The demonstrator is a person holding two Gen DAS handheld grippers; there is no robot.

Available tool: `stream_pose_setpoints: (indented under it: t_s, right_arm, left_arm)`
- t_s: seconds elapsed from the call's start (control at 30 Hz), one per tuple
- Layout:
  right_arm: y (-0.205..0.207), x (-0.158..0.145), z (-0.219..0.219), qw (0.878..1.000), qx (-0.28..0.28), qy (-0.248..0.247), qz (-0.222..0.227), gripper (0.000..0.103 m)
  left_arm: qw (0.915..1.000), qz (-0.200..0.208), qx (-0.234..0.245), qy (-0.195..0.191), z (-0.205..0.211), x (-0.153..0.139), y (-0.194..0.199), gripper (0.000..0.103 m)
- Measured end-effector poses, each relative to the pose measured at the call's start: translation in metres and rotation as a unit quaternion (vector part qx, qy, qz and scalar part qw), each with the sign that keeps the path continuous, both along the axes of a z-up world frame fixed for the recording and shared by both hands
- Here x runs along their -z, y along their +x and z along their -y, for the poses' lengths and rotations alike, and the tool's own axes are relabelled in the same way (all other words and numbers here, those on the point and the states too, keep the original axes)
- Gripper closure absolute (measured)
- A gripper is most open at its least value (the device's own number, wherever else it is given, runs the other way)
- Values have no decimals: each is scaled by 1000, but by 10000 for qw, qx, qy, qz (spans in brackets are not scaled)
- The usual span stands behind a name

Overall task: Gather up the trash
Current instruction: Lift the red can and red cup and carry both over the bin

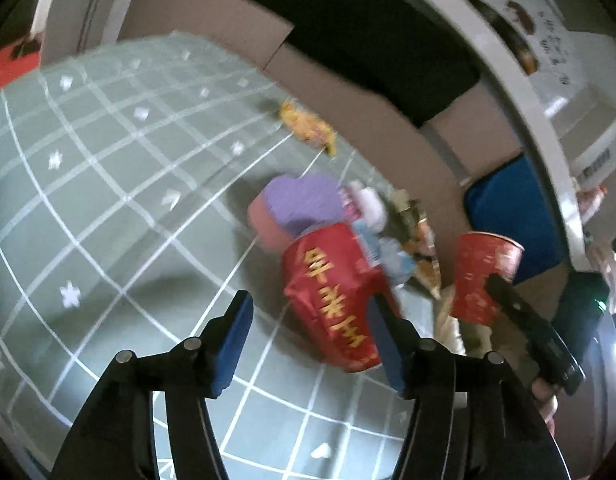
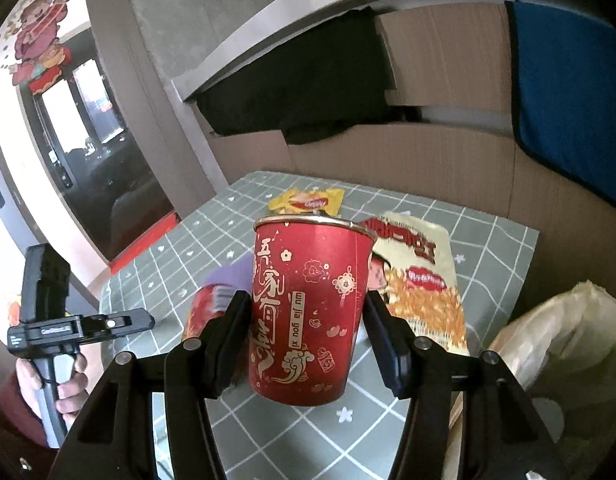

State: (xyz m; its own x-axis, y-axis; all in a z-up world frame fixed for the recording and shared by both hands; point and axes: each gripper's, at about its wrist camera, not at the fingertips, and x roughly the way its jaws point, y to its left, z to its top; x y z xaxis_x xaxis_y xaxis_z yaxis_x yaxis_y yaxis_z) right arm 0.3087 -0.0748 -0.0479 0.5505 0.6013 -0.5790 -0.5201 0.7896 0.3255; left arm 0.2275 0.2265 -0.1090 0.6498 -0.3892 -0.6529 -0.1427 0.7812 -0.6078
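Note:
My right gripper (image 2: 308, 332) is shut on a red paper cup (image 2: 308, 312) with gold print, held upright above the table; it also shows in the left wrist view (image 1: 482, 276). My left gripper (image 1: 312, 340) is open, with a second red cup (image 1: 336, 296) lying tilted against its right finger (image 1: 388, 344). Behind that cup lie a purple heart-shaped box (image 1: 299, 204), small wrappers (image 1: 368, 208) and a snack bag (image 1: 424, 252). A yellow wrapper (image 2: 308, 200) and a large noodle bag (image 2: 420, 272) lie on the green checked tablecloth (image 2: 179, 248).
A cardboard box (image 2: 428, 152) with black cloth (image 2: 308, 88) stands behind the table, and a blue item (image 2: 568, 92) at the right. A pale plastic bag (image 2: 568, 340) sits off the table's right edge. The left hand-held gripper (image 2: 67, 328) shows at the left.

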Motion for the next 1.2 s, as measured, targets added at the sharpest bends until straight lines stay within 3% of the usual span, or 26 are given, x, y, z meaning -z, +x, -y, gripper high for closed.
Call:
stream_pose_setpoints:
  t_s: [0.17, 0.3, 0.4, 0.5, 0.53, 0.57, 0.63, 0.7, 0.83, 0.9, 1.0, 1.2]
  right_arm:
    - [-22, 6, -3, 9996, -29, -245, 139, 49]
    - [-34, 14, 3, 9993, 82, -331, 140, 49]
    - [-37, 18, 10, 9994, 147, -312, 82, 49]
    - [-37, 22, 15, 9993, 193, -312, 32, 49]
    - [-37, 23, 16, 9993, 210, -299, 16, 49]
    - [-37, 24, 17, 9994, 221, -280, 1, 49]
    - [-37, 25, 18, 9994, 249, -248, -17, 49]
    - [-39, 24, 20, 9994, 269, -210, 14, 49]
    - [-44, 15, 23, 9988, 357, -253, 242, 49]
    - [-45, 9, 26, 9984, 404, -207, 329, 49]
    - [-46, -1, 32, 9978, 503, -113, 416, 49]
    - [-52, -15, 44, 9963, 624, -15, 590, 49]
  left_arm:
    - [9964, -182, 105, -818, 9, 22, 19, 43]
    - [9949, -333, 128, -944, 21, 30, 35, 42]
    - [9911, -458, 31, -1251, 30, 35, 47, 43]
    - [9911, -582, 41, -1196, 39, 34, 58, 44]
    - [9914, -600, 36, -1164, 42, 33, 60, 51]
    - [9923, -587, 11, -1086, 46, 31, 60, 53]
    - [9949, -462, -17, -894, 51, 23, 58, 69]
    - [9986, -227, -3, -483, 58, 6, 53, 75]
    - [9987, 367, -56, 356, 68, -27, 37, 75]
    - [9940, 710, -35, 830, 78, -45, 29, 75]
    - [9806, 1208, -16, 1540, 95, -68, 13, 75]
    - [9610, 1629, -74, 2235, 111, -89, -7, 75]
